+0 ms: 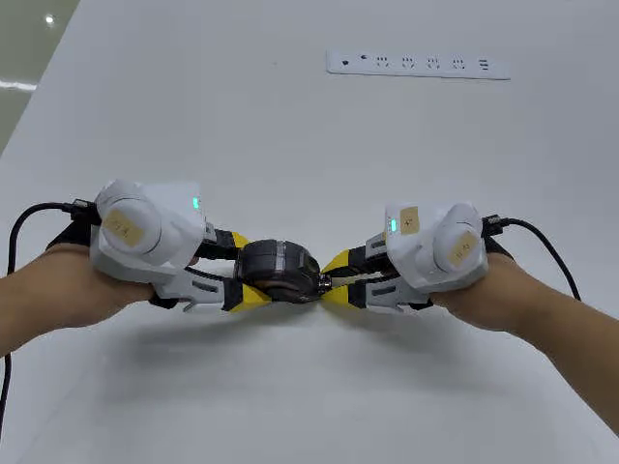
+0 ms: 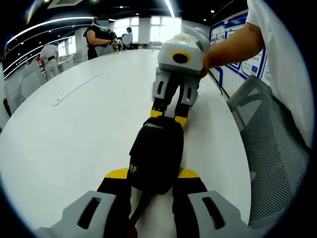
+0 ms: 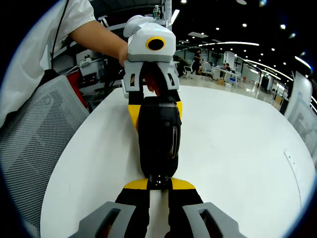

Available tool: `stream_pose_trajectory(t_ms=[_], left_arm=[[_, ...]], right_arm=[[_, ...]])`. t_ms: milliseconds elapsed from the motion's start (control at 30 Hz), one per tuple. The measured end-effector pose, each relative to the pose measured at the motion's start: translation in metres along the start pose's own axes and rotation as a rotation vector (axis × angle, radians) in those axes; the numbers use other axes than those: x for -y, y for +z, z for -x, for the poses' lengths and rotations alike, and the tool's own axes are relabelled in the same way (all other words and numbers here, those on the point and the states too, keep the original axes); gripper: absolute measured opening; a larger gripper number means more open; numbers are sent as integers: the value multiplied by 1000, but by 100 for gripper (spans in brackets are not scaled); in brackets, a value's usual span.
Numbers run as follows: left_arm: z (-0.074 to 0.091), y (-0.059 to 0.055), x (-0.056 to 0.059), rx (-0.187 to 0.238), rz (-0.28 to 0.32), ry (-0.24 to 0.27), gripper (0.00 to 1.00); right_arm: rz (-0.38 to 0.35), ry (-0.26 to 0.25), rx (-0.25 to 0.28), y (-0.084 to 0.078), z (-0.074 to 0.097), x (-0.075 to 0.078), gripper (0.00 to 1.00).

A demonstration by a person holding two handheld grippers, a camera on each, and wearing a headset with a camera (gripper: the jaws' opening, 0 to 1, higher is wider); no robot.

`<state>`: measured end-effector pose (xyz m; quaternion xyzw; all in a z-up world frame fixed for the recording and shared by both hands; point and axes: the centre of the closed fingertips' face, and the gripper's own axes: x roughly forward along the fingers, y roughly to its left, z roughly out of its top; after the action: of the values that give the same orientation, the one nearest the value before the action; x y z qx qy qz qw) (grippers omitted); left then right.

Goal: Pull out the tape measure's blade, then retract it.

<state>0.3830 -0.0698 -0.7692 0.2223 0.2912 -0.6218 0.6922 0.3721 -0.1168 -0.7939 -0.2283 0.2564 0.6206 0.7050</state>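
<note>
The tape measure [image 1: 279, 271] lies low over the white table [image 1: 290, 135], close in front of me, with its long axis running left to right. Its mouth faces right, and that is the line the blade must travel. My left gripper [image 1: 247, 270] comes in from the left, with its fingers spread around the case and clamping it front and back. In the left gripper view the black case [image 2: 156, 153] sits squarely between those yellow pads [image 2: 117, 173]. My right gripper [image 1: 335, 279] meets it nose to nose from the right. Its fingers are drawn narrow and seem nipped on the blade tip [image 3: 157, 180] right at the mouth. I judge the blade is hardly out at all. The pull should go straight right, away from the case, while my left hand anchors it. A power strip [image 1: 418, 65] lies far off, well clear.
</note>
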Motion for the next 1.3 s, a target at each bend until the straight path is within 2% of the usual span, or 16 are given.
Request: stream_pose_trajectory(t_ms=[300,600,1300], left_arm=[[0,0,-1,0,3,-3,25],[-1,1,0,-3,-9,-10,25],[-2,1,1,-12,-21,-10,26]], right_arm=[[12,-4,-34,-3,1,1,9],[6,0,-39,-5,5,-1,9],[-15,-24,-73,-25,34,-2,9]])
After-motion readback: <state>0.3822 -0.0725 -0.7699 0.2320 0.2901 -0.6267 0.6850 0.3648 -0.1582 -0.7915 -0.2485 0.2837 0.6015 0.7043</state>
